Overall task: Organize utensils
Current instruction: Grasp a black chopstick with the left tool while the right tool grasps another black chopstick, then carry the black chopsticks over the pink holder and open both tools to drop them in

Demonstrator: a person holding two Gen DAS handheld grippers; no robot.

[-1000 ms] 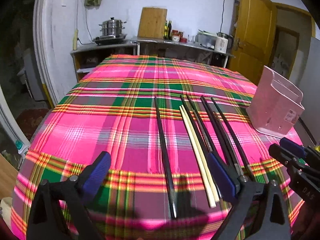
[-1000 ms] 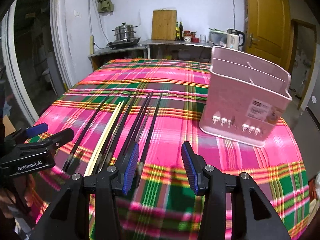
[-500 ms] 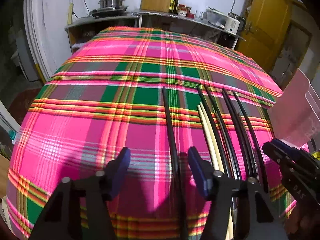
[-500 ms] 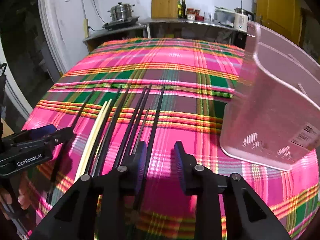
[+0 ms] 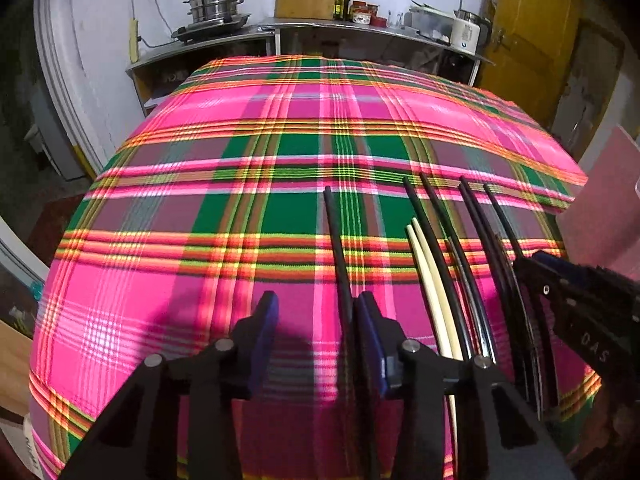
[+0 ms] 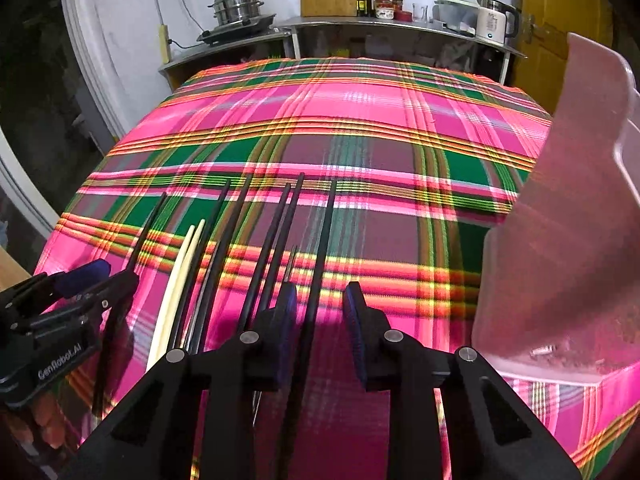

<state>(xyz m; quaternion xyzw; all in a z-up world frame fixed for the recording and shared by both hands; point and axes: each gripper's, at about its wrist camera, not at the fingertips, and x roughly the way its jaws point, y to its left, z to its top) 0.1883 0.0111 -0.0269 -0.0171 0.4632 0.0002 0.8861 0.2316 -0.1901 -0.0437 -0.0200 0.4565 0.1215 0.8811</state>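
Several black chopsticks and a cream pair (image 5: 428, 280) lie side by side on a pink plaid tablecloth (image 5: 200, 240). My left gripper (image 5: 316, 320) is open low over the cloth; the leftmost black chopstick (image 5: 336, 248) runs between its pads, close to the right pad. My right gripper (image 6: 320, 308) is open, low, straddling the rightmost black chopstick (image 6: 324, 240). The cream pair (image 6: 180, 276) lies left of it. A pink utensil holder (image 6: 560, 248) stands right of the right gripper. The right gripper (image 5: 568, 292) shows at the right edge of the left wrist view.
The left gripper (image 6: 68, 292) shows at the left in the right wrist view. A counter (image 6: 360, 24) with a steamer pot (image 6: 238, 2), bottles and a kettle stands behind the table. A yellow door (image 5: 528, 32) is at the back right.
Both grippers have dropped and moved forward over the chopsticks. Each has narrowed its opening around one black chopstick. The holder now fills more of the right wrist view.
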